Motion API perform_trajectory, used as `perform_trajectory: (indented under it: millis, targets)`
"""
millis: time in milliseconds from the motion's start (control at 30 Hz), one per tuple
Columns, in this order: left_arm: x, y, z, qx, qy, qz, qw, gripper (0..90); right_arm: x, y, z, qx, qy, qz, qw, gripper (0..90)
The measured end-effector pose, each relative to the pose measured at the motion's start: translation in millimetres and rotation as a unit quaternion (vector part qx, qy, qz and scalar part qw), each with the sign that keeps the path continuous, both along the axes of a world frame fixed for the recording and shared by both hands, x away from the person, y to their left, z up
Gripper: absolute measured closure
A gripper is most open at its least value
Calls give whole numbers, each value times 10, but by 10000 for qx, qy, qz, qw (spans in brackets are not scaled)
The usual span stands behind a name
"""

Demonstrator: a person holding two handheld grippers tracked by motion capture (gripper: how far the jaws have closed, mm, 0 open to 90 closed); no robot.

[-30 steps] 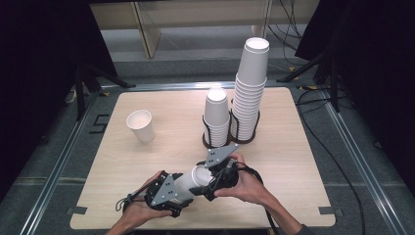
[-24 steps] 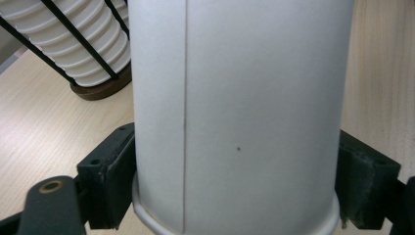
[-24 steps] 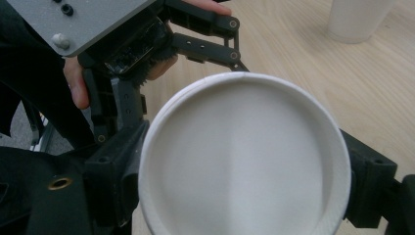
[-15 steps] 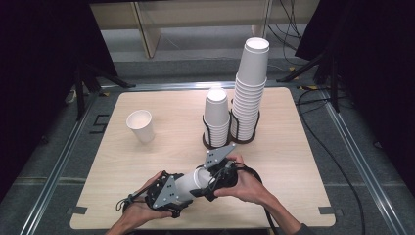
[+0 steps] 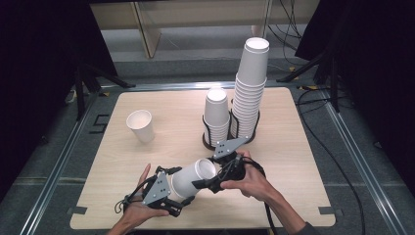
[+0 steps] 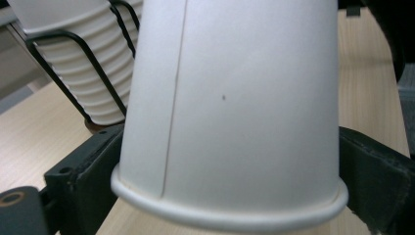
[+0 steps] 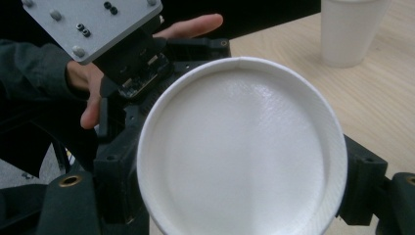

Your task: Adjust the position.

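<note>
Left tool clenched on paper cup base; right tool grasping same cup's rim, between tools.

White cup base between black tongs, another cup beyond.

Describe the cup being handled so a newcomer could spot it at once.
Start at the table's near edge, in front of the two cup stacks. The cup lies sideways between both grippers, unlike the lone upright cup at far left.
</note>
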State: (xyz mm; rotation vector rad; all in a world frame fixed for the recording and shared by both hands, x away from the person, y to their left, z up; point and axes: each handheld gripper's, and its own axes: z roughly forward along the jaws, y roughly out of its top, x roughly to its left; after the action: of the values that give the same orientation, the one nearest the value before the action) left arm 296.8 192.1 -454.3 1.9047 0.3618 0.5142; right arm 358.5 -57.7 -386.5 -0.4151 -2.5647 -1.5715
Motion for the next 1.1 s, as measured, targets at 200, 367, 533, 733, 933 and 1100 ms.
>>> perform_trajectory:
  millis: [200, 367, 533, 733, 933, 1100]
  targets:
    - [19, 42, 3, -593, 19, 129, 9982, 48, 46, -73, 15, 367, 182, -71, 9991, 237]
    - [19, 23, -9, -823, 1, 205, 9964, 47, 50, -78, 40, 644, 220, -92, 9976, 238]
    - [6, 46, 20, -976, -118, 237, 9949, 47, 61, -94, 42, 901, 490, -66, 9947, 238]
    - [-15, 48, 39, -1166, -231, 198, 9927, 33, 70, -83, 5, 1024, 659, -19, 9926, 238]
    - [-24, 56, 46, -1189, -266, 153, 9924, 47, 93, -89, -46, 1067, 848, 3, 9907, 237]
    - [-8, 85, 69, -1000, -201, 63, 9948, 91, 118, -109, -64, 1126, 923, 2, 9893, 228]
